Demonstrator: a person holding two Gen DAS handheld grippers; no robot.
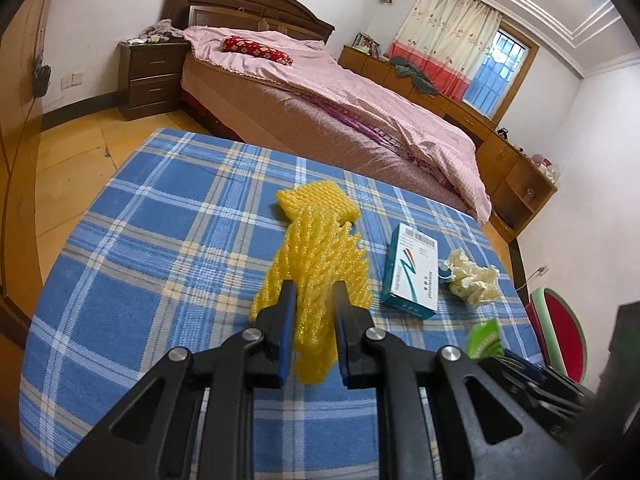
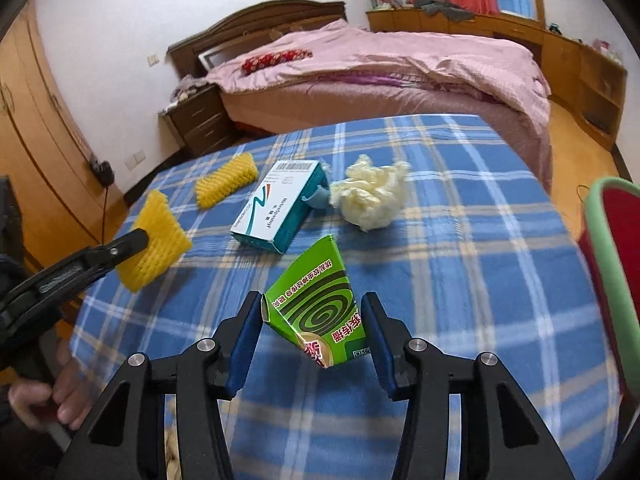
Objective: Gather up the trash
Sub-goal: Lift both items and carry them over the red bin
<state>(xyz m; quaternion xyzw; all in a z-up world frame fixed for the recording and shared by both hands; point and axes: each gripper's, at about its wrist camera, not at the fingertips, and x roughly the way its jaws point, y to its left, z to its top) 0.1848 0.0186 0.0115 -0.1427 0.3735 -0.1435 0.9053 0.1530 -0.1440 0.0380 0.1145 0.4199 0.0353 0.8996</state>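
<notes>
My left gripper (image 1: 314, 292) is shut on a yellow foam net (image 1: 316, 264), which hangs from its pads just above the plaid cloth. A second yellow foam net (image 1: 316, 200) lies behind it. In the right wrist view the held net (image 2: 158, 240) sits at the left, in the left gripper (image 2: 136, 240). My right gripper (image 2: 311, 298) is shut on a flattened green box with a spiral print (image 2: 320, 312), both pads pressing its sides. A white and teal medicine box (image 2: 280, 208) and a crumpled pale wad (image 2: 370, 196) lie on the cloth beyond it.
The table wears a blue plaid cloth (image 2: 460, 280). A red bin with a green rim (image 2: 616, 240) stands off its right edge. A bed with pink covers (image 1: 320, 100) and a dark nightstand (image 1: 152, 80) are behind. A hand (image 2: 40, 396) holds the left gripper's handle.
</notes>
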